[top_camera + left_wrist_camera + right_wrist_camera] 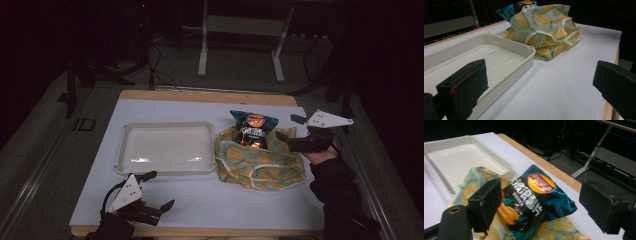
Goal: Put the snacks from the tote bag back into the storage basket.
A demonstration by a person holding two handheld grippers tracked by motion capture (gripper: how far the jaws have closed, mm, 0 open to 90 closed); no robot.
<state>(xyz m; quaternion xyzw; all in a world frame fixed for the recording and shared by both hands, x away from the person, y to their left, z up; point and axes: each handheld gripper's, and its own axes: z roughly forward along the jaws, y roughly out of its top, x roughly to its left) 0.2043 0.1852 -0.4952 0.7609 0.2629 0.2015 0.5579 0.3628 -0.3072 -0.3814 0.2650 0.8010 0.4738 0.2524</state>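
While the white tray (165,148) sat empty on the table (210,205), we judged the work barely begun. Our right gripper (290,131) hovered just beside the snack bag (252,130), jaws spread wide with the bag between them in the right gripper view but not yet pinched. The bag lay on the fruit-print cloth pouch (260,162), just to the right of the tray, its upper end sticking out past the fabric. Our left gripper (156,189) rested near the table's front edge, close to the tray's near corner, jaws apart and holding nothing. Gripping the bag and moving it, probably to the tray, was left, as we read it.
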